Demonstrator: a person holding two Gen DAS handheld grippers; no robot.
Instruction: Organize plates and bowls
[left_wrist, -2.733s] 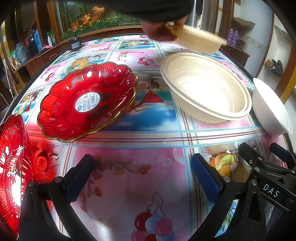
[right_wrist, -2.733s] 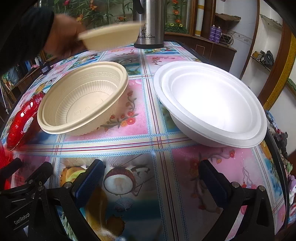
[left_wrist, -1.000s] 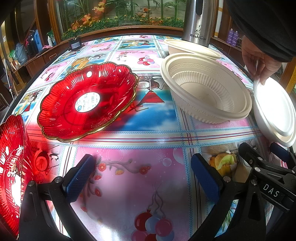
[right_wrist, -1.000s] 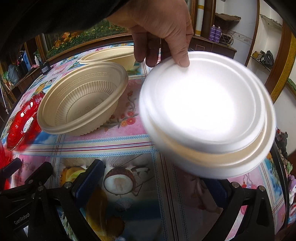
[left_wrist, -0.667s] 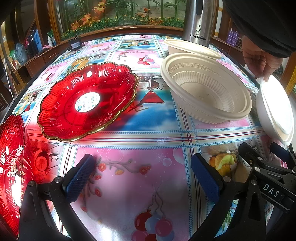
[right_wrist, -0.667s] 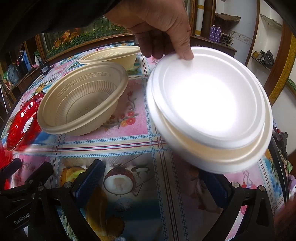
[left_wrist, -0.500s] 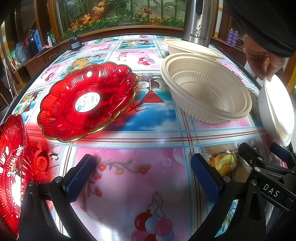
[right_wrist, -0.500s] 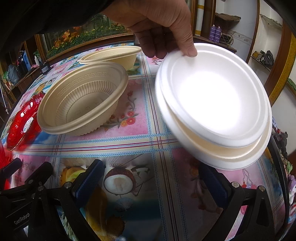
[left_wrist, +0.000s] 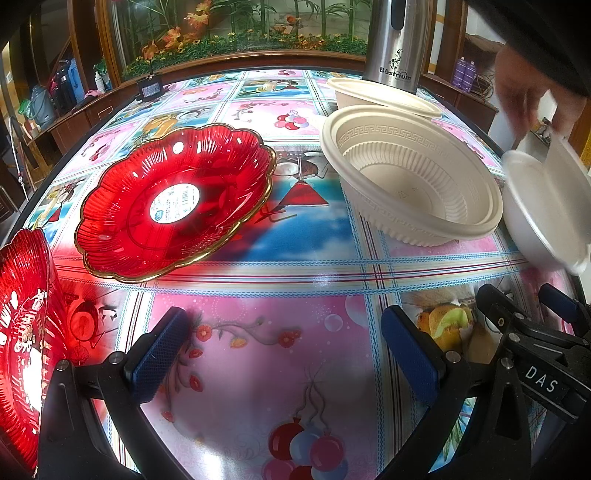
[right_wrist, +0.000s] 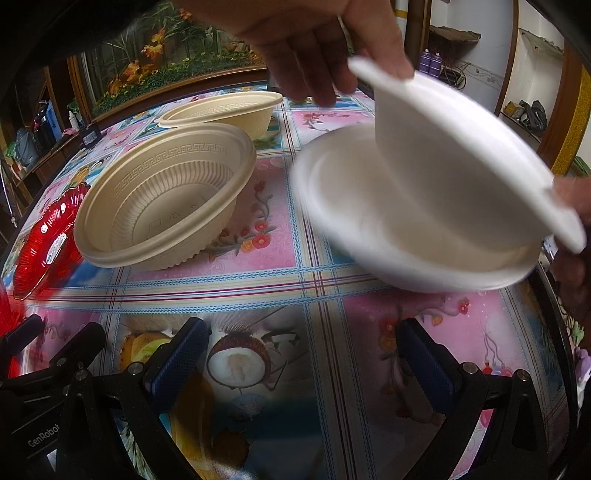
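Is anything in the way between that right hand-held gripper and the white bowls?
Yes. A bare hand is lifting the upper white bowl off the lower white bowl, right ahead of the open right hand-held gripper. On the tablecloth between them, nothing stands.

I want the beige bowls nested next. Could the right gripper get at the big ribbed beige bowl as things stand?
Probably yes. The right gripper is open, and bare tablecloth lies between it and the big ribbed beige bowl. The bare hand lifting the white foam bowl works off to the side.
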